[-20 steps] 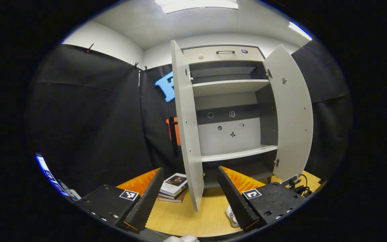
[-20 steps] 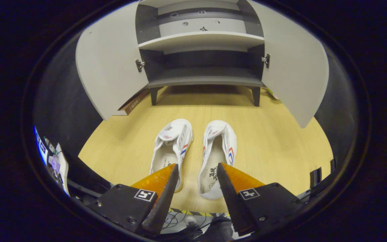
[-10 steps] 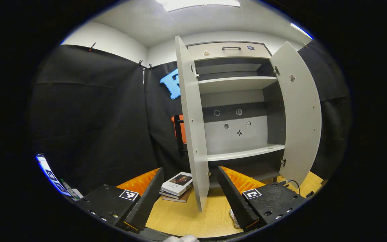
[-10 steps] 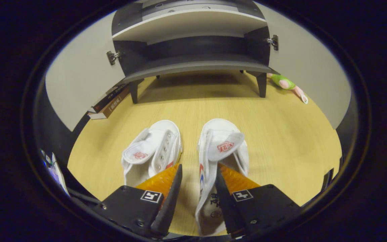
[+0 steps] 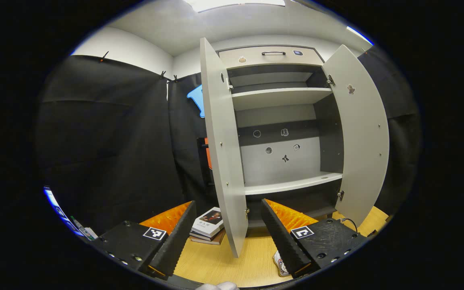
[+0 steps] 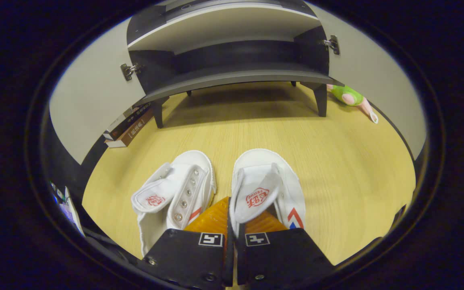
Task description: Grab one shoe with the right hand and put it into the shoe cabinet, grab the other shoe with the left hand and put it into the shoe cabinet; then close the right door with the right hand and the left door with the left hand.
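Two white canvas shoes lie side by side on the wooden floor in the right gripper view, toes toward the shoe cabinet (image 6: 236,74). My right gripper (image 6: 230,209) is shut on the right-hand shoe (image 6: 270,177), pinching its inner side wall, with one finger inside under the tongue. The left-hand shoe (image 6: 175,193) lies free beside it. In the left gripper view my left gripper (image 5: 228,203) is held open and empty in front of the cabinet (image 5: 284,121). The left door (image 5: 222,149) and right door (image 5: 363,137) stand open. A bit of a shoe (image 5: 279,264) shows low down.
A stack of books (image 6: 129,127) (image 5: 210,221) lies on the floor behind the left door. A green plush toy (image 6: 349,96) lies by the cabinet's right leg. The cabinet's bottom shelf and the shelf above hold nothing. A white-gloved hand (image 5: 220,286) shows at the bottom edge.
My right gripper came down and forward onto the right-hand shoe, and its fingers went from wide open to shut on the shoe's inner side wall. The left gripper only shifted slightly and stays open.
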A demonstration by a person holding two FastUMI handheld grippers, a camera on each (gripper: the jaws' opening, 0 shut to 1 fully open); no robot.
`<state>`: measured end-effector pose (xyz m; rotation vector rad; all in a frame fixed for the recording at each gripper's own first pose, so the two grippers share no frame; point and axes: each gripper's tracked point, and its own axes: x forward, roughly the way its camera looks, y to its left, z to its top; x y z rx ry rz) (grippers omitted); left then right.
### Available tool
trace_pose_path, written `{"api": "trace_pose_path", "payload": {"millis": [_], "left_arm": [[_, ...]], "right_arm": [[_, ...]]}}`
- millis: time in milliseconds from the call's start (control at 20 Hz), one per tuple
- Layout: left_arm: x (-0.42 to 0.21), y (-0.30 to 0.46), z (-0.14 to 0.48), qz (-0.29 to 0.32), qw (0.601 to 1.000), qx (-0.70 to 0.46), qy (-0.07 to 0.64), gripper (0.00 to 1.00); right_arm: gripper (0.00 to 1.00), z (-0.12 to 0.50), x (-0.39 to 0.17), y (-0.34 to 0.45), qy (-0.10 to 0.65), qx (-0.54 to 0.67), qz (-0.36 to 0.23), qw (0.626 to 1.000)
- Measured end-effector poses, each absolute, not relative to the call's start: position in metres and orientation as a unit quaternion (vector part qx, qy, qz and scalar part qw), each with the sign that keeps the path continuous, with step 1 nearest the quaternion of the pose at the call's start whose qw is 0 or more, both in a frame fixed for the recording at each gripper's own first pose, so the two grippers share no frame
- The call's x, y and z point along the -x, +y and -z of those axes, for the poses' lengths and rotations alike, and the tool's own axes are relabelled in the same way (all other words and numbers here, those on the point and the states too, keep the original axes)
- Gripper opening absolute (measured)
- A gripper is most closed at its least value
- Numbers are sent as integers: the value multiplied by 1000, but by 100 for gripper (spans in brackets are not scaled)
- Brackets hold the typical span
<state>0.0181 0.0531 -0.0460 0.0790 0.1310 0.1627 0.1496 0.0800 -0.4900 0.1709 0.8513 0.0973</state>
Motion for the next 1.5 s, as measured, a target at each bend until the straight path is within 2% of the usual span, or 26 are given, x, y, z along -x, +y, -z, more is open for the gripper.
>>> {"api": "trace_pose_path", "payload": {"millis": [200,250,350,400,500,550,600,650,700,800,1200,1250,1350,1500], "left_arm": [[-16,46,43,-74,994,-43,61,96],[-14,46,43,-73,995,-46,60,100],[-10,44,43,-68,995,-45,58,100],[-7,43,43,-66,995,-45,57,96],[-3,43,41,-64,995,-46,54,96],[-2,43,42,-62,996,-44,54,100],[0,42,43,-61,996,-42,52,96],[2,41,44,-59,996,-43,52,100],[3,42,46,-59,996,-44,52,96],[5,42,51,-60,996,-45,54,96],[-2,28,77,-51,995,-28,76,96],[-4,27,78,-53,995,-25,77,100],[-7,26,76,-60,995,-17,76,96],[-11,26,73,-77,994,-12,74,96]], "right_arm": [[6,471,-148,68,401,-85,-45,911],[6,465,-147,67,394,-81,-45,914],[6,447,-145,67,380,-73,-46,921],[6,435,-145,66,370,-67,-47,925],[6,409,-147,66,352,-59,-51,933],[6,394,-149,65,342,-55,-53,936],[6,378,-151,64,333,-51,-54,940],[6,361,-155,64,320,-48,-55,945],[6,342,-159,64,307,-45,-57,949],[6,305,-170,65,281,-49,-61,957],[6,145,-241,72,169,-25,-90,981],[6,130,-255,72,157,-20,-90,983],[6,99,-284,69,138,-3,-84,987],[6,71,-326,67,124,0,-85,989]]}}
